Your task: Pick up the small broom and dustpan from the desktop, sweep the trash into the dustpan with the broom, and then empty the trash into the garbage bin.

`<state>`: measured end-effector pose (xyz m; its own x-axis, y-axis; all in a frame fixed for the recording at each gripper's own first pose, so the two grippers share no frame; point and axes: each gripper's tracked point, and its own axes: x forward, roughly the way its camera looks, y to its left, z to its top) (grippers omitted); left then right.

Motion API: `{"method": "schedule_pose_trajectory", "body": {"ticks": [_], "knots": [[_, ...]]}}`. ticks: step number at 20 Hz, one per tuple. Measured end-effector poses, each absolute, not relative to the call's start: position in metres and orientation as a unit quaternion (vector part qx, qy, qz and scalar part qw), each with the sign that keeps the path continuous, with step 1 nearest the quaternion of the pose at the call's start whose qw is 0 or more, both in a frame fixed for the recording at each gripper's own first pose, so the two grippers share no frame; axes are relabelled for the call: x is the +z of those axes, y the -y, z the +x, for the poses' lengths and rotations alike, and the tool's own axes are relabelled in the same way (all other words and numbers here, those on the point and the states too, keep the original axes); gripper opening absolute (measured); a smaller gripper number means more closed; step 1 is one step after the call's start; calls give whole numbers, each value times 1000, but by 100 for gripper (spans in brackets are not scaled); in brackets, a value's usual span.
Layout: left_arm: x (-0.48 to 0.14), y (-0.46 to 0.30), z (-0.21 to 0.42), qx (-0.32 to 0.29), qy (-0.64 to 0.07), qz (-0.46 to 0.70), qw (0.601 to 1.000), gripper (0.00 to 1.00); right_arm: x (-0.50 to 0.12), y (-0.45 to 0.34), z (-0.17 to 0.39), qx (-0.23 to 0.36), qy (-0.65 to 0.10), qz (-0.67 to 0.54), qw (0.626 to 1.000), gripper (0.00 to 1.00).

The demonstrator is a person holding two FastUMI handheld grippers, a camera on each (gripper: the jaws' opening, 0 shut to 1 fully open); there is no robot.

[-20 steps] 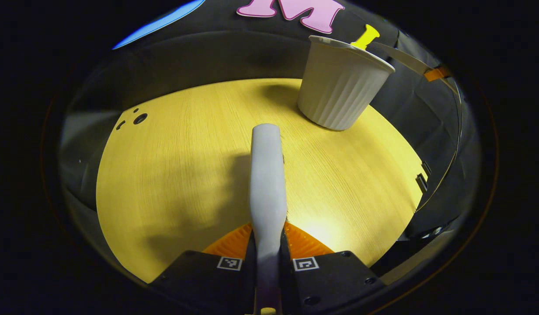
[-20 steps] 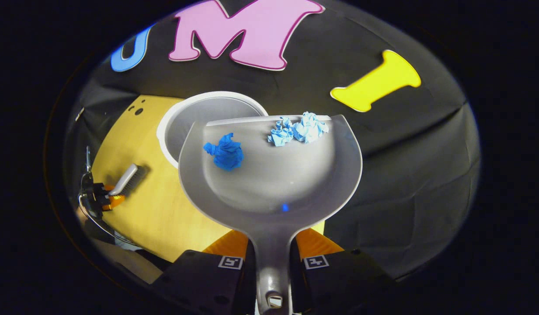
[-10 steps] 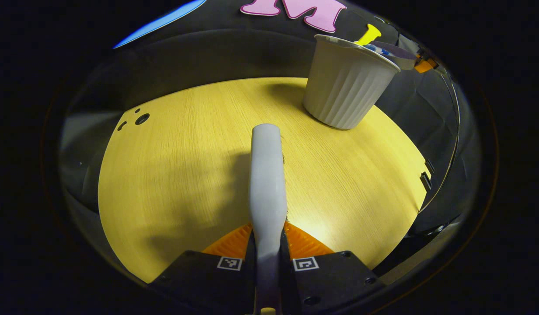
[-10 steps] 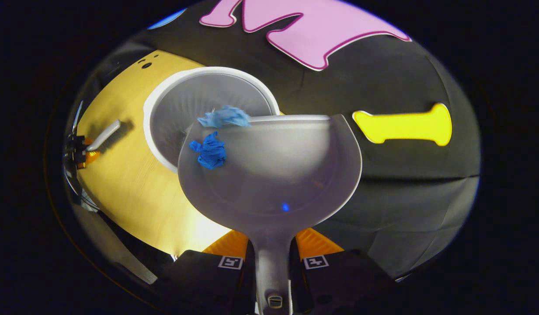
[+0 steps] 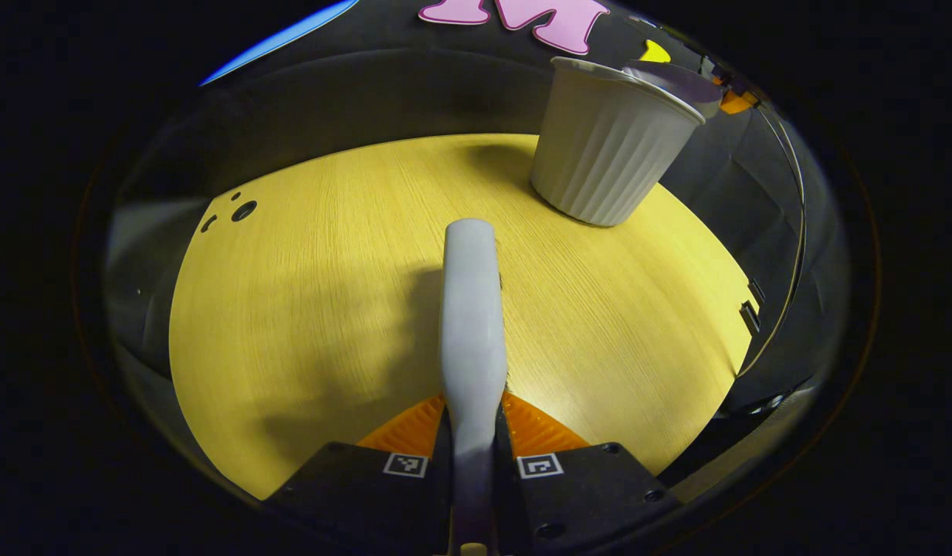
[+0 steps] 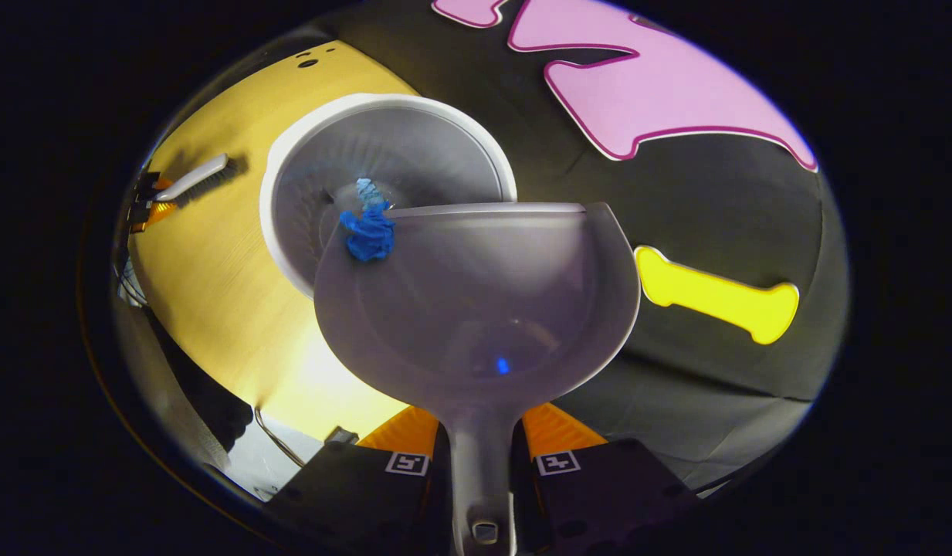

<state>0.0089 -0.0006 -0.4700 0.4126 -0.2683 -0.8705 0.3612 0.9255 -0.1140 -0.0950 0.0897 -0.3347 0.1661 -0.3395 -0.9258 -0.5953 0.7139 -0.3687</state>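
My right gripper [image 6: 479, 432] is shut on the handle of the grey dustpan [image 6: 491, 301], which is tipped over the white ribbed garbage bin [image 6: 290, 177]. A dark blue paper wad [image 6: 369, 235] sits at the pan's front left lip, and a paler scrap [image 6: 365, 189] lies just past it inside the bin. My left gripper [image 5: 473, 421] is shut on the grey broom [image 5: 470, 309], held low over the yellow desktop [image 5: 306, 293]. In the left gripper view the bin [image 5: 607, 143] stands at the far right, with the dustpan's edge [image 5: 680, 77] over its rim. In the right gripper view the broom [image 6: 198, 176] appears far left.
The desktop's right edge [image 5: 742, 309] has small notches, and round holes [image 5: 242, 210] mark its far left corner. Black cloth wall rises right behind the bin. A cable [image 6: 279, 444] hangs below the table's near edge in the right gripper view.
The dustpan has tilted further over the bin. The two pale wads slid off its lip into the bin, and the dark blue wad slid to the front edge. The broom stayed put.
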Motion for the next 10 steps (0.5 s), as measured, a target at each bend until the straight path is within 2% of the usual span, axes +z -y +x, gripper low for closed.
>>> {"method": "schedule_pose_trajectory", "body": {"ticks": [8, 9, 10], "knots": [[-471, 1, 10, -185, -508, 44, 840, 28, -331, -101, -88, 128, -645, -395, 642, 35], [-470, 0, 10, -184, -507, 45, 841, 24, -331, -104, -84, 131, -640, -398, 644, 35], [-471, 0, 10, -182, -507, 45, 841, 28, -332, -107, -79, 129, -635, -396, 651, 35]]}}
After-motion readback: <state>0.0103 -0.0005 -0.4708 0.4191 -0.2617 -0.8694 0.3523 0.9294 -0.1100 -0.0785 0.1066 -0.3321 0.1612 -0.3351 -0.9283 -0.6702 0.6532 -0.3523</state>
